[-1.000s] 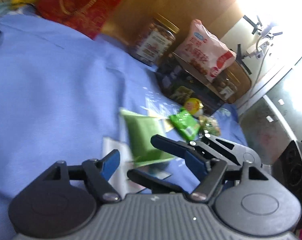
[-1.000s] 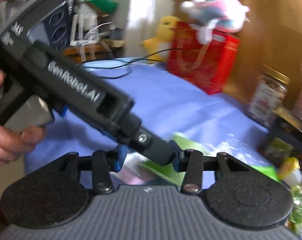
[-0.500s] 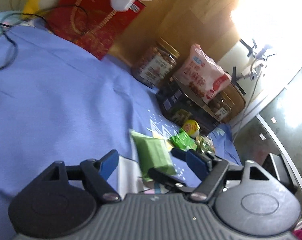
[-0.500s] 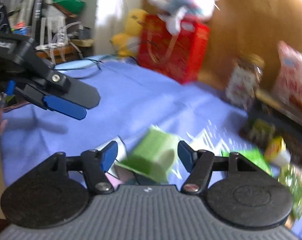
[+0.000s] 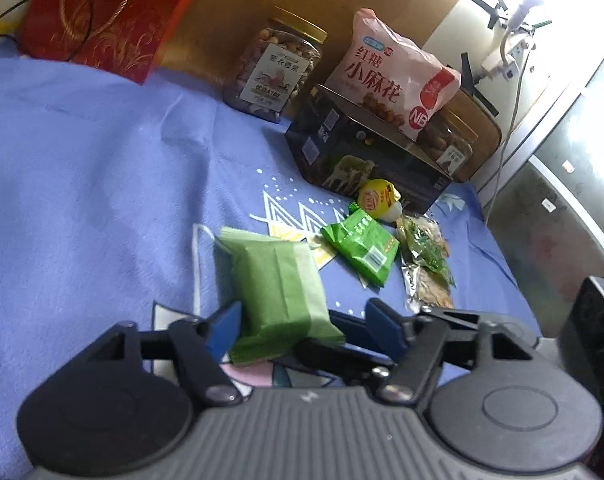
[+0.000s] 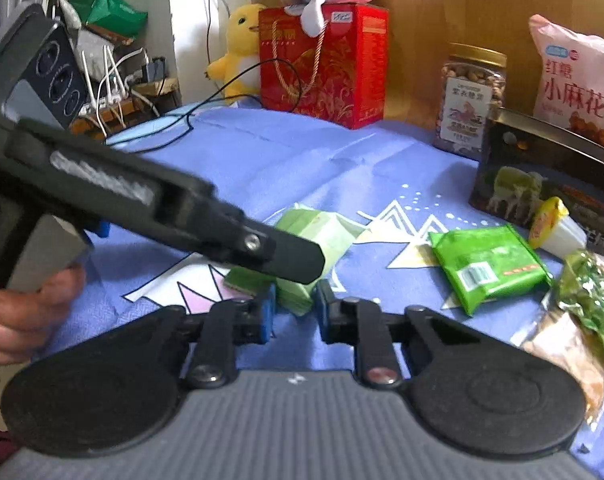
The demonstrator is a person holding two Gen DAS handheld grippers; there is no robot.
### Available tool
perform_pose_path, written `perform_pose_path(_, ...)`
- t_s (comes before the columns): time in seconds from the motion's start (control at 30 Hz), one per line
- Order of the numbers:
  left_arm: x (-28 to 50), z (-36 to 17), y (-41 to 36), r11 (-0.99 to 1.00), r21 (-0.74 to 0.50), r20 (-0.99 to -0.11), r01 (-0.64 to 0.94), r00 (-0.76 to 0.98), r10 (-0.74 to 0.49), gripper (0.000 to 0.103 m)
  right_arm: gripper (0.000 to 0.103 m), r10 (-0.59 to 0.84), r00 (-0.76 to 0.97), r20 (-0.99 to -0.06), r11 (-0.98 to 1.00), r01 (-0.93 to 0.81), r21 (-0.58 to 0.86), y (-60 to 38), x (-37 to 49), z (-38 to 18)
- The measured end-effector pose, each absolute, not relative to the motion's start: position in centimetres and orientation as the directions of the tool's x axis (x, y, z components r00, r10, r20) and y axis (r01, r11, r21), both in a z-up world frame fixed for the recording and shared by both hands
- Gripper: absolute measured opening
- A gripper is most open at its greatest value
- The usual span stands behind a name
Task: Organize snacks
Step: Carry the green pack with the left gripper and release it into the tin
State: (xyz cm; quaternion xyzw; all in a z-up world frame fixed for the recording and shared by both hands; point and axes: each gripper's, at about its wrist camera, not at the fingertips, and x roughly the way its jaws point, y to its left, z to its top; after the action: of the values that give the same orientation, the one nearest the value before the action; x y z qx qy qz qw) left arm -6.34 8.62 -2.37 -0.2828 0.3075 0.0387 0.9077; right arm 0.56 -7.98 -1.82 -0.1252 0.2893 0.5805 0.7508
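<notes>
A pale green snack pack (image 5: 275, 280) lies on the blue cloth (image 5: 81, 168), its near end between my left gripper's (image 5: 302, 330) closing jaws. The left pad is at its edge and the right pad stands off it. In the right wrist view my right gripper (image 6: 295, 312) is closing, and its blue pads pinch a corner of the same pack (image 6: 314, 232). The left tool crosses that view, one of its fingers (image 6: 293, 254) lying over the pack. A hand (image 6: 25, 312) holds it at the lower left.
To the right lie a bright green pack (image 5: 362, 246), a yellow-lidded cup (image 5: 378, 200) and a clear bag of green sweets (image 5: 424, 268). Behind stand a dark box (image 5: 362, 156) with a pink bag (image 5: 390, 76) on it, a nut jar (image 5: 277, 68) and a red gift bag (image 5: 101, 12).
My right jaws have narrowed from wide apart onto the pack's corner. The left gripper has swung back across the right view and come in around the pack's near end.
</notes>
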Motion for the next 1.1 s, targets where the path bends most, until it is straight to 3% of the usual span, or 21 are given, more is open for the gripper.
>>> perform_pose_path(0.33, -0.7, 1.8, 6.8, 0.872, -0.474, -0.497, -0.119, 0.854, -0.153, 0.065, 0.021, 0.841, 0.327, -0.432, 0.403, -0.91, 0.095, -11.3, 3.6, 1.0)
perform_pose_path(0.6, 10.4, 6.0, 3.9, 0.912, -0.409, -0.452, 0.007, 0.867, -0.209, 0.065, 0.021, 0.793, 0.513, -0.329, 0.551, -0.834, 0.026, -13.7, 11.2, 3.0)
perform_pose_path(0.9, 20.6, 4.8, 2.0, 0.914, -0.406, -0.516, 0.004, 0.824, -0.233, 0.067, 0.022, 0.688, 0.627, -0.365, 0.676, -0.737, 0.008, -13.9, 20.4, 1.4)
perform_pose_path(1.1, 18.4, 5.1, 1.9, 0.918, -0.395, -0.492, 0.039, 0.834, -0.247, 0.073, 0.033, 0.658, 0.665, -0.353, 0.724, -0.687, 0.057, -16.3, 20.9, 0.8)
